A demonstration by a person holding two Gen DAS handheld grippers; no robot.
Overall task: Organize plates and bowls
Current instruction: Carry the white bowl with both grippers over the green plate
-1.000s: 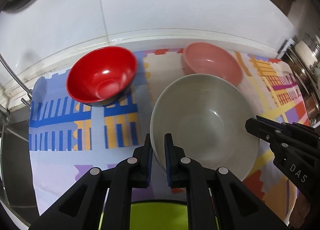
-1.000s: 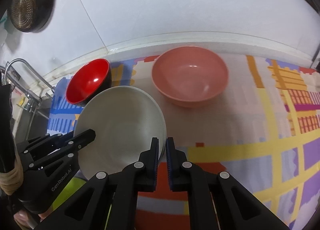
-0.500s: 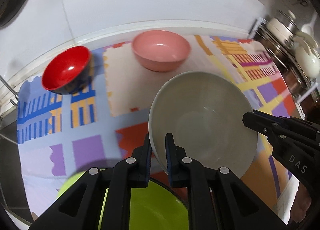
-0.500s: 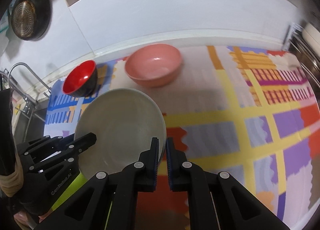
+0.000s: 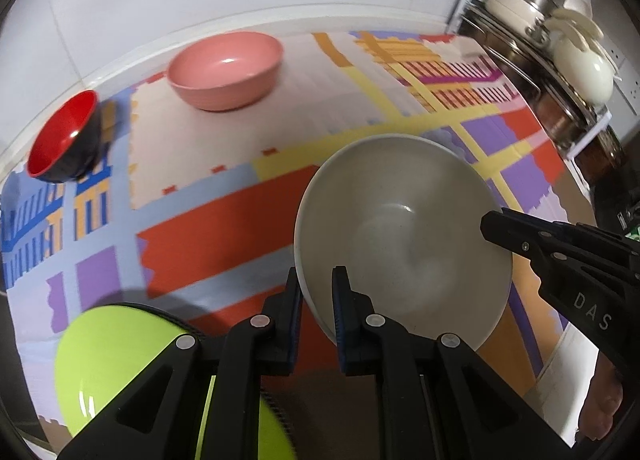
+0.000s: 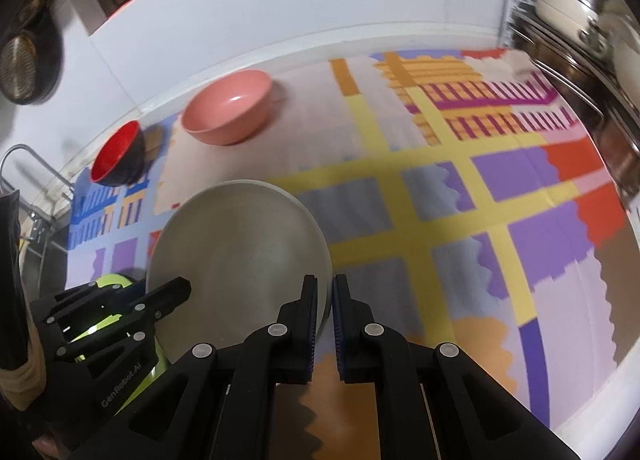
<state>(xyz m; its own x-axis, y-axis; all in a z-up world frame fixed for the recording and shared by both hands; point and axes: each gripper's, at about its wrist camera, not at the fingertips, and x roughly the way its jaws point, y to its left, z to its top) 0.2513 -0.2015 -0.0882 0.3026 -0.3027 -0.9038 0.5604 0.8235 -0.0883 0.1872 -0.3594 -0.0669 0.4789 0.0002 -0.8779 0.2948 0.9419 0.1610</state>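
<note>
A large grey-white bowl (image 5: 404, 236) hangs above the patterned mat, held by both grippers. My left gripper (image 5: 316, 292) is shut on its near-left rim. My right gripper (image 6: 325, 300) is shut on the bowl's (image 6: 240, 256) opposite rim; it also shows at the right edge of the left wrist view as the right gripper (image 5: 492, 226). A pink bowl (image 5: 226, 68) and a red bowl with a black outside (image 5: 64, 138) stand at the back of the mat. A lime-green plate (image 5: 120, 364) lies at the mat's near-left corner, partly under my left gripper.
The colourful mat (image 6: 460, 188) covers the counter up to a white tiled wall. A metal rack with pots and white ware (image 5: 560, 52) stands at the right end. A sink rail (image 6: 28, 164) and a hanging strainer (image 6: 20, 60) are at the left.
Both grippers carried the grey-white bowl rightward along the counter. The red and pink bowls slid left and back in view; the lime-green plate and the rack came into sight.
</note>
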